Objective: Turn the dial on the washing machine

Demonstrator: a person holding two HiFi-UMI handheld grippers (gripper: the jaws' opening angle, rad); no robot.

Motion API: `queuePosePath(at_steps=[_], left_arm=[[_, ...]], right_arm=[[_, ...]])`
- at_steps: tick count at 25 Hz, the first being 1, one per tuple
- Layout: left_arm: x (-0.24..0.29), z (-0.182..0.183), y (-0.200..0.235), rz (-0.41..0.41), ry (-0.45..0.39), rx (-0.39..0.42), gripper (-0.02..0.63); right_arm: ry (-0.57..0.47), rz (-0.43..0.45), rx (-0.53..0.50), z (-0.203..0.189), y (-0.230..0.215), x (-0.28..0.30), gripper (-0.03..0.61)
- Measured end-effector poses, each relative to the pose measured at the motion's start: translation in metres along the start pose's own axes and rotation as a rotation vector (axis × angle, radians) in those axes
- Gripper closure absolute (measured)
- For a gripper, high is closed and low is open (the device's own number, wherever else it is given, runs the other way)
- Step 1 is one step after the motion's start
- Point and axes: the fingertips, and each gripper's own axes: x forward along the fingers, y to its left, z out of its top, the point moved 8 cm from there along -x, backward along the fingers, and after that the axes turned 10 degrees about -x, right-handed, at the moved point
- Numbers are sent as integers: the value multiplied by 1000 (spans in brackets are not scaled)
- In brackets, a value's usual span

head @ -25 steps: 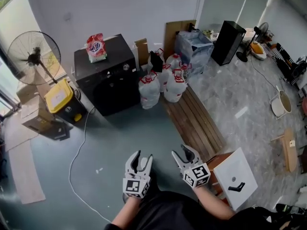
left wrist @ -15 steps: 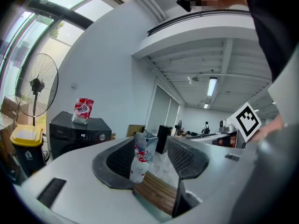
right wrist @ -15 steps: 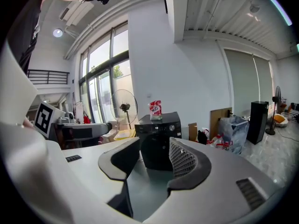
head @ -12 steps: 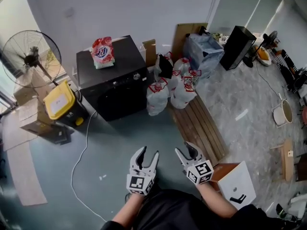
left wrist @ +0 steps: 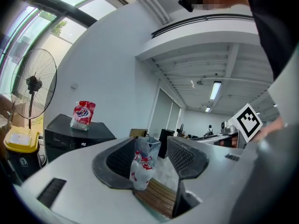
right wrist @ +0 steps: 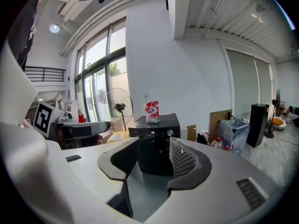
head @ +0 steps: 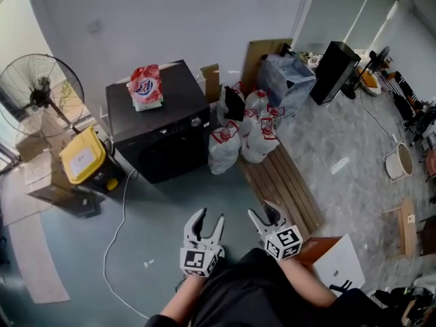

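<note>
Black washing machine (head: 160, 125) sits well off (approach step); left claw (head: 208, 218), right claw (head: 262, 211) gape empty; next, reach what seems its dial (head: 196, 122).

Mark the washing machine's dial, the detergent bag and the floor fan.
dial (right wrist: 170, 132): right gripper view, its round face.
detergent bag (head: 146, 87): head view, its printed front.
floor fan (head: 42, 82): head view, its central hub.

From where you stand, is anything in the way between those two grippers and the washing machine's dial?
Nothing visible. Only bare floor lies between the left gripper, the right gripper and the dial on the washing machine. A white cable lies off to the left; tied bags and wooden slats sit to the right.
</note>
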Motion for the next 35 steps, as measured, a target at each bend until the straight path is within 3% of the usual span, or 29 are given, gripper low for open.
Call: queuePosePath(at_steps=[15, 35], left_arm=[[30, 24, 38, 110, -63, 16, 416], [162, 61, 71, 193, -68, 53, 416]], right_arm=[[-44, 88, -11, 16, -20, 71, 407], [-44, 181, -10, 36, -125, 182, 407]])
